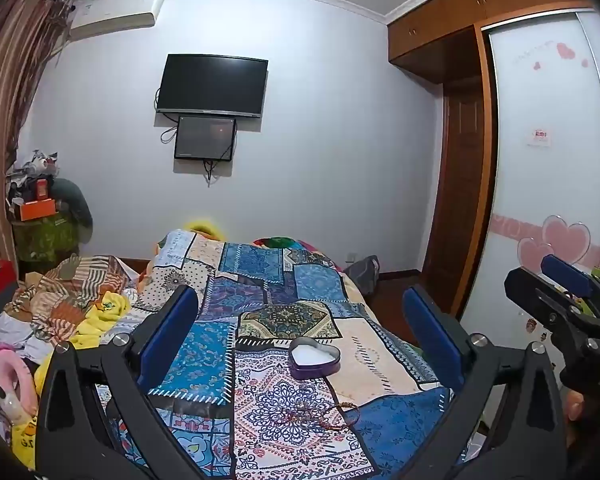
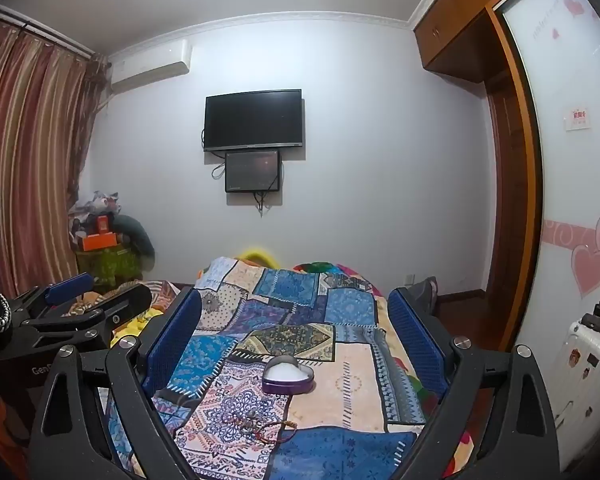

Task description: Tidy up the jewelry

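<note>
A purple heart-shaped tin point(image 1: 314, 358) with a white lining lies open on the patchwork bedspread point(image 1: 256, 280); it also shows in the right wrist view point(image 2: 287, 376). A small heap of beaded bracelets point(image 1: 318, 416) lies on the cloth in front of the tin, also in the right wrist view point(image 2: 256, 426). My left gripper point(image 1: 300, 320) is open and empty above the bed, behind the bracelets. My right gripper point(image 2: 294, 316) is open and empty, held likewise. Each gripper shows in the other's view: the right point(image 1: 556, 292), the left point(image 2: 96, 300).
Crumpled clothes and blankets point(image 1: 60, 308) lie on the bed's left side. A wardrobe with heart-decorated sliding doors point(image 1: 548, 160) stands at the right, with a white suitcase point(image 2: 580, 368). A wall TV point(image 1: 212, 86) hangs on the far wall. Striped curtains point(image 2: 28, 160) hang at the left.
</note>
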A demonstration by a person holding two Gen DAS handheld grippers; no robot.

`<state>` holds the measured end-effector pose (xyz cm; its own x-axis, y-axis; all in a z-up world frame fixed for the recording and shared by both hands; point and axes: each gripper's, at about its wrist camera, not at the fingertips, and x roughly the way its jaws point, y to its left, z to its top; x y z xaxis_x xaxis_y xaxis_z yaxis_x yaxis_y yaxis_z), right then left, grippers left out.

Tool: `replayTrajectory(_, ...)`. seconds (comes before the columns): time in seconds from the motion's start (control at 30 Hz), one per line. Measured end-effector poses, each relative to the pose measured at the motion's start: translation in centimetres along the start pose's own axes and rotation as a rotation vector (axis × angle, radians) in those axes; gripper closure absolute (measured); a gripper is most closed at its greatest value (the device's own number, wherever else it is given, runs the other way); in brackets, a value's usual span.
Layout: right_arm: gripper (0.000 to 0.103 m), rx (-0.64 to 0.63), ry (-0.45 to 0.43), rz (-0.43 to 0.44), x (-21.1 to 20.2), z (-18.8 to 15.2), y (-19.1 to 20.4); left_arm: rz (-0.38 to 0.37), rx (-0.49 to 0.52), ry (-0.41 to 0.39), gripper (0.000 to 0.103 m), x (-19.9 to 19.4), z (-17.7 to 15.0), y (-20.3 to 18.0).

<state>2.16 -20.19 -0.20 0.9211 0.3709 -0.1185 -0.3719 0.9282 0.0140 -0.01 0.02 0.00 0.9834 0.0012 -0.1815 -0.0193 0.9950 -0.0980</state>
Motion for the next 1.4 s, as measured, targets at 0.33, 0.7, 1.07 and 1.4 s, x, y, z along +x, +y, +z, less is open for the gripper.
replayTrajectory(0.33, 0.010, 0.015, 0.012, 0.005, 0.0, -0.4, -0.4, 0.015, 0.000, -0.001, 0.000, -0.2, -0.2, -1.0)
replayTrajectory(0.7, 0.010, 0.011, 0.031, -0.001, 0.4, -0.2, -0.1, 0.003, 0.000, 0.014, 0.000, -0.1, -0.2, -0.5)
replayTrajectory(1.07, 0.010, 0.011, 0.038, -0.002, 0.4, -0.2, -0.2, -0.004, -0.001, 0.023, 0.000, 0.4, -0.3, -0.6)
replayTrajectory(1.4, 0.010, 0.015, 0.038, -0.003, 0.5, -0.2, -0.3, -0.007, 0.008, 0.023, 0.000, 0.3, -0.4, -0.7)
